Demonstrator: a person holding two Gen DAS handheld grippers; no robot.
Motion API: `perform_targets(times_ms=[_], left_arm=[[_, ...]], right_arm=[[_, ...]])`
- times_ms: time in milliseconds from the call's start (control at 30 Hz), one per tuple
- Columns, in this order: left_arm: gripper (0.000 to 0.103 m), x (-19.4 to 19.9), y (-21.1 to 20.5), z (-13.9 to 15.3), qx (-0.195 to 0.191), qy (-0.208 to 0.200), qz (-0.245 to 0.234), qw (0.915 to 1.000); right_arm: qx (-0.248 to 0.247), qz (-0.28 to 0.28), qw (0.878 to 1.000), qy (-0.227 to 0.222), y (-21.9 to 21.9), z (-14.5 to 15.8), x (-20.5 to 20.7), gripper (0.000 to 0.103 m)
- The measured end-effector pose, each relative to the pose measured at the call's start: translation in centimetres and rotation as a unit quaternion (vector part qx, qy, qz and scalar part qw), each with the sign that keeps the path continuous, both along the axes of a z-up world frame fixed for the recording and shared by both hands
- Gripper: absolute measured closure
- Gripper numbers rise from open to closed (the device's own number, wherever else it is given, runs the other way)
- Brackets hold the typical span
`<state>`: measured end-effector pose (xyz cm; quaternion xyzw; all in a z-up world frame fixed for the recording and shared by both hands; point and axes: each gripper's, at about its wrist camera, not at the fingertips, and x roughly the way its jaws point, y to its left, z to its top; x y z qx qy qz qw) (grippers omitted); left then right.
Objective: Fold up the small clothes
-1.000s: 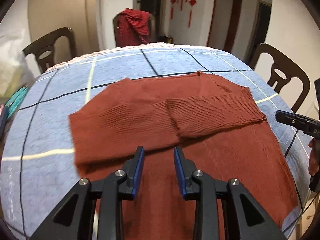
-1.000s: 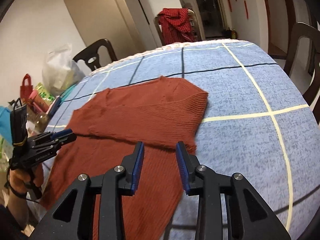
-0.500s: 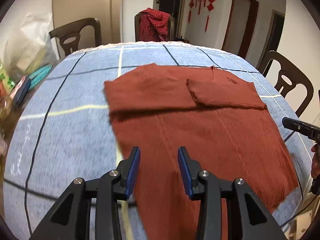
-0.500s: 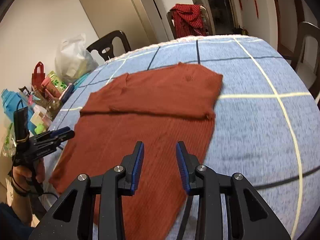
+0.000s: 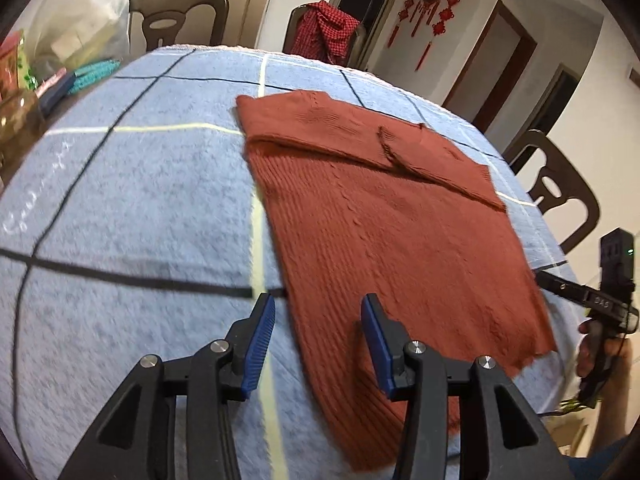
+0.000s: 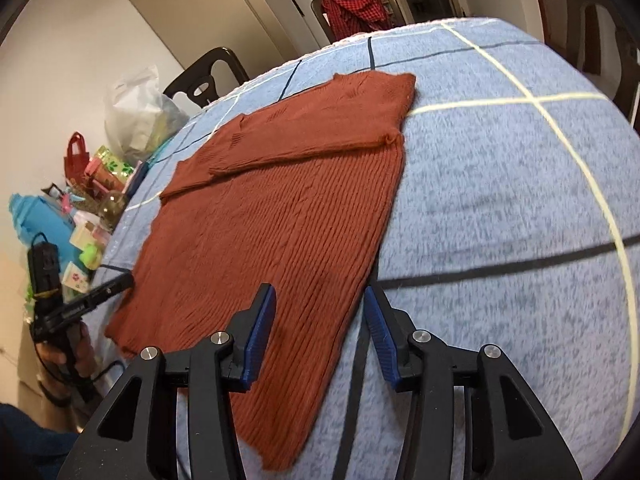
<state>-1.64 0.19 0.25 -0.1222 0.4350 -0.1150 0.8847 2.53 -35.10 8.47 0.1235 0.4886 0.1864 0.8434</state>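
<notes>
A rust-red knit sweater [image 5: 392,216] lies flat on the blue checked tablecloth [image 5: 140,200], both sleeves folded across its chest. It also shows in the right wrist view [image 6: 280,208]. My left gripper [image 5: 318,340] is open and empty, hovering over the sweater's left bottom edge. My right gripper [image 6: 320,332] is open and empty, straddling the sweater's right bottom edge. Each gripper shows in the other's view: the right one [image 5: 560,286] by the sweater's right hem corner, the left one [image 6: 116,286] by the left hem corner.
Dark wooden chairs [image 5: 560,192] ring the round table; one at the far side carries a red checked garment [image 5: 324,28]. Bags, jars and small boxes [image 6: 92,184] crowd the table's left side. The tablecloth falls away at the near edge.
Both grippers have pulled back from the folded sleeves toward the sweater's bottom hem and moved outward to its left and right edges. The sweater has not moved.
</notes>
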Motion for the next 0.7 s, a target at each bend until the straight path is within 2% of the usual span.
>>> perform_targets(times_ms=[267, 600, 667, 700], left_arm=[[0.055, -2.3, -0.4, -0.4, -0.057, 0.008, -0.021, 0.9981], [0.055, -1.5, -0.4, -1.1, -0.136, 0.012, -0.027, 0.9903], [0.057, -1.5, -0.5, -1.2, -0.143, 0.014, -0.024, 0.9894], [0.057, -1.8, -0.5, -1.2, -0.145, 0.013, -0.024, 0.9891]], right_arm=[[0.096, 0.037, 0.993, 0.051, 0.2, -0.9, -2.5, 0.056], [0.145, 0.037, 0.987, 0.056, 0.9, -1.6, -1.9, 0.056], [0.140, 0.036, 0.988, 0.057, 1.1, -1.5, -1.7, 0.061], [0.136, 0.036, 0.988, 0.057, 1.0, -1.5, -1.9, 0.067]])
